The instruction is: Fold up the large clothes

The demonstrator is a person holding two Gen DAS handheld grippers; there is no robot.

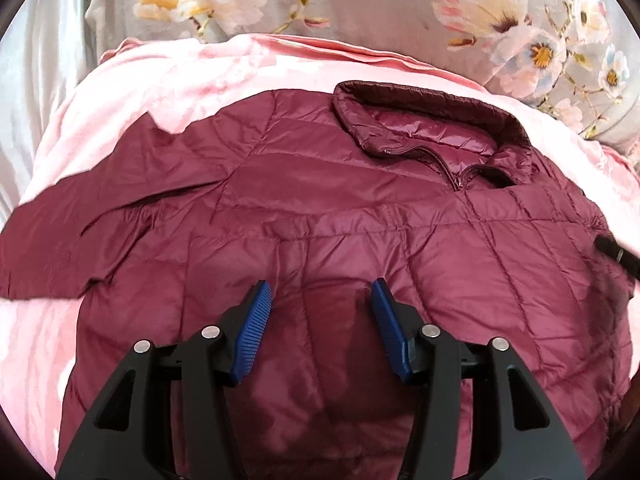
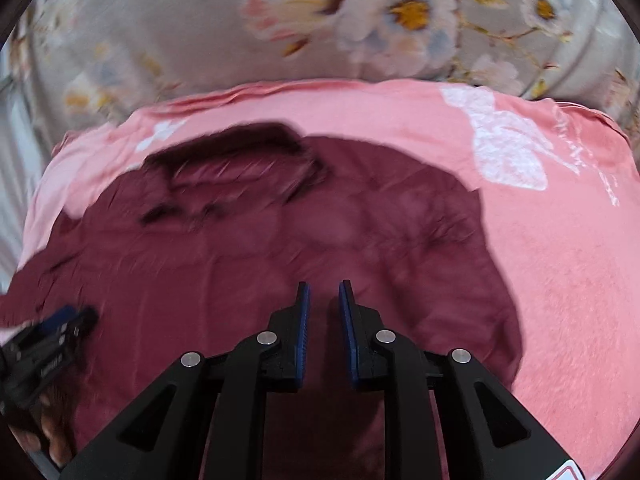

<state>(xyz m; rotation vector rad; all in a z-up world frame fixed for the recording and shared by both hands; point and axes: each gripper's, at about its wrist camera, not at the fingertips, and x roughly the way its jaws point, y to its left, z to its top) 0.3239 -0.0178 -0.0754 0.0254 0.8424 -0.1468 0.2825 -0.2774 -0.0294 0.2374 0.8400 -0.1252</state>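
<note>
On pink blanket point(image 1: 168, 76), maroon jacket point(image 1: 320, 208) spread flat, floral bedding point(image 1: 400, 8) behind, both claws parted, empty

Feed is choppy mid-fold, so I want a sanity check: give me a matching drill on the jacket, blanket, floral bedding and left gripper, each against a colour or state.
Things:
1. jacket
2. blanket
3. floral bedding
4. left gripper

Colours or states:
A. grey with flowers, beyond the blanket
B. jaws apart, nothing between them
C. maroon, quilted, spread flat with the collar at the far end
D. pink, lying under the jacket

Pairs: 1-C, 2-D, 3-A, 4-B
</note>
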